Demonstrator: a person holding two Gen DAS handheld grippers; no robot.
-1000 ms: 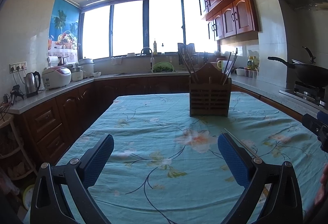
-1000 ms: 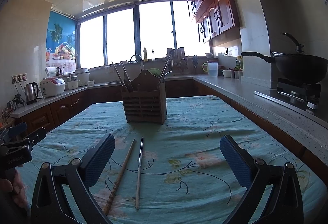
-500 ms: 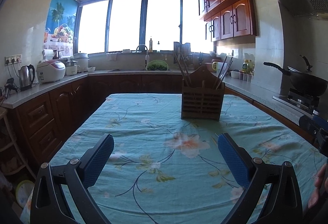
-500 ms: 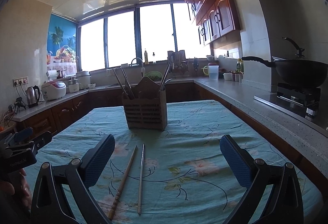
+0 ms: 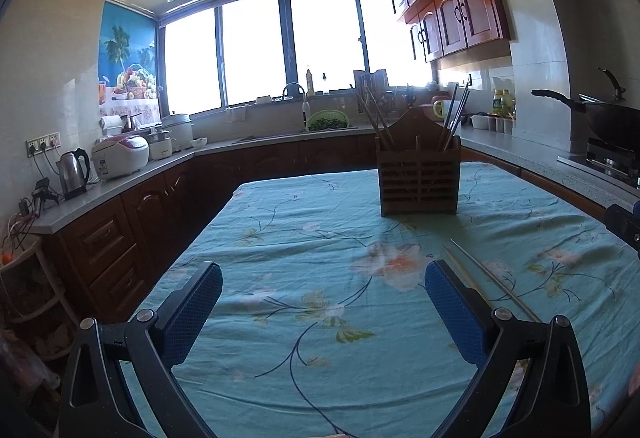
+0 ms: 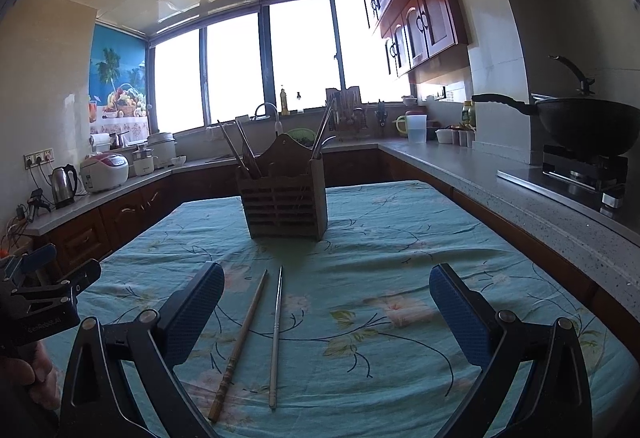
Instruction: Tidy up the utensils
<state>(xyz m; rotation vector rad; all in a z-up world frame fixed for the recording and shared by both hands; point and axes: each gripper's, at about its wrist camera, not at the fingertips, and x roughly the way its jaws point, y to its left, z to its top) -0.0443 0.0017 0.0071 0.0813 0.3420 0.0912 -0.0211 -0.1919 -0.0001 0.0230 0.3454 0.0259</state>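
Hovering wide open, empty: right gripper [image 6: 326, 302], left gripper [image 5: 323, 298]. Risking rolling the metal chopstick [image 6: 276, 334] and wooden chopstick [image 6: 240, 342], seemingly thin, off the wrinkled tablecloth [image 6: 400, 250].

A utensil holder [image 6: 283, 193] is set mid-table [image 6: 400, 246], chopsticks stood inside. Two loose chopsticks [image 6: 256, 334] are laid side by side before it — counters run behind.

My left gripper [image 5: 323, 312] is wide open, its two blue pads far apart, with nothing between them. My right gripper [image 6: 326, 312] is wide open too — empty as well. Both are held low and level, pointing forward. My left hand [image 6: 28, 374] shows at the edge, fingers curled round its handle.
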